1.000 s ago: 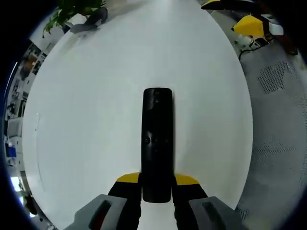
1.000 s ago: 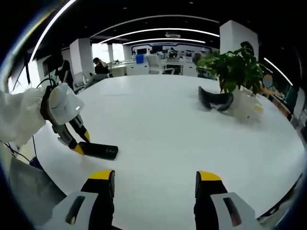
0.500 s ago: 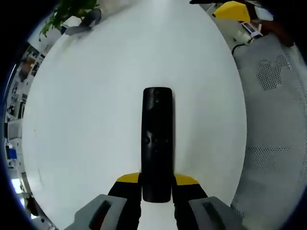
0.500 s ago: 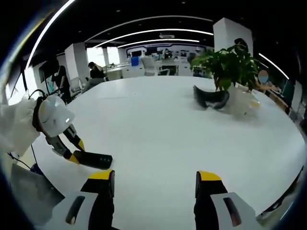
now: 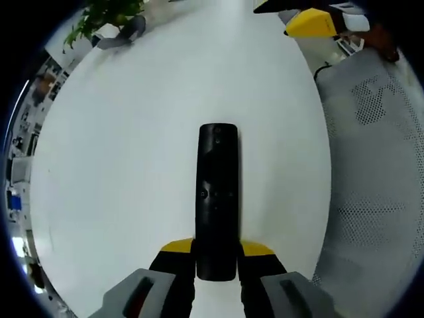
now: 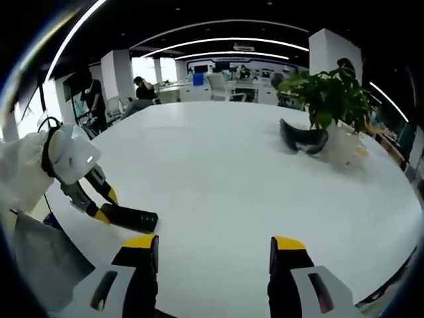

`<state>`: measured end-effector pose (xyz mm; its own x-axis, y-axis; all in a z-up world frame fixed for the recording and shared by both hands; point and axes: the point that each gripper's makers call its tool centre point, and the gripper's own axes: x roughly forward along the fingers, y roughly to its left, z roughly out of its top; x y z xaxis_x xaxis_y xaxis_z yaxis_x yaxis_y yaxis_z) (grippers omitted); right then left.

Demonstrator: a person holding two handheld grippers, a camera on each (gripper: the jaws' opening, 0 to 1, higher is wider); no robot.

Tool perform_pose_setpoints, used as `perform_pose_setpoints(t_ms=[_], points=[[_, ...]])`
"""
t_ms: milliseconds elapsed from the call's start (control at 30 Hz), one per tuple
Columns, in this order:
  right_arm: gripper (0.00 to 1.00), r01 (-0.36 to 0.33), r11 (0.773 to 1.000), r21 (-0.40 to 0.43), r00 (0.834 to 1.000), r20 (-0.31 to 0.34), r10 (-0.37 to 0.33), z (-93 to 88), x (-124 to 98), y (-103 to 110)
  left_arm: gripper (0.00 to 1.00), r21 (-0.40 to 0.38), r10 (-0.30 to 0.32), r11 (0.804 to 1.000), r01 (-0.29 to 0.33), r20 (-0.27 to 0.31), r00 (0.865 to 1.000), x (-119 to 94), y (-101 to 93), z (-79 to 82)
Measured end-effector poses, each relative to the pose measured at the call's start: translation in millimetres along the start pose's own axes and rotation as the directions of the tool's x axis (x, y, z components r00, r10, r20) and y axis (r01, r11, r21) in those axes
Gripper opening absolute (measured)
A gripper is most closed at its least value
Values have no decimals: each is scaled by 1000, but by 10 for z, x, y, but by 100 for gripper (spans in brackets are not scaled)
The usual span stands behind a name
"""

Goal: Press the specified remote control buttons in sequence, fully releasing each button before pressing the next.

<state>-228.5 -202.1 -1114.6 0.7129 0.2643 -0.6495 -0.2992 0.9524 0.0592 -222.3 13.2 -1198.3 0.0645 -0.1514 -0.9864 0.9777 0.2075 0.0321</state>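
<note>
A long black remote control (image 5: 216,199) runs straight up the left gripper view, held a little above the white table (image 5: 132,146). My left gripper (image 5: 216,249) is shut on the remote's near end, yellow-tipped fingers on both sides. In the right gripper view the same remote (image 6: 130,218) sticks out to the right from the left gripper (image 6: 99,207), low at the left, near the table edge. My right gripper (image 6: 214,252) is open at the bottom of its view with nothing between its fingers, well apart from the remote.
A potted plant (image 6: 329,97) and a dark curved headset (image 6: 301,136) stand on the far right of the white table (image 6: 225,172). A yellow object (image 5: 317,22) and grey floor (image 5: 371,165) lie beyond the table edge. A white sleeve (image 6: 23,175) holds the left gripper.
Both cameras shifted slightly. The left gripper with the remote stays low at the left of the right gripper view; the grip on the remote is unchanged.
</note>
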Motion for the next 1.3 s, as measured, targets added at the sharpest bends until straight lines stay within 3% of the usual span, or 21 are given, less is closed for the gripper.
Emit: perform_pose_setpoints(t_ms=[433,567,733,967,1067,1300], points=[[56,-94,995,38,995,42,92,51,-58,122,24,-59,15,998,-8,110,994,-22,-247,-18],[44,-151,987,61,987,58,147,93,-91,193,24,-74,20,997,-8,165,986,-30,-320,-3],[47,-179,983,30,981,87,176,209,-116,319,24,-93,26,996,-6,214,977,-35,-398,7],[42,-257,965,-53,963,66,260,372,-61,590,24,-63,15,998,0,235,972,-41,-521,41],[36,-316,947,-47,947,35,318,351,-7,716,24,-70,17,998,0,244,970,-39,-539,50],[21,-379,925,-25,925,-33,378,219,184,922,24,-89,22,996,3,277,961,-44,-628,74]])
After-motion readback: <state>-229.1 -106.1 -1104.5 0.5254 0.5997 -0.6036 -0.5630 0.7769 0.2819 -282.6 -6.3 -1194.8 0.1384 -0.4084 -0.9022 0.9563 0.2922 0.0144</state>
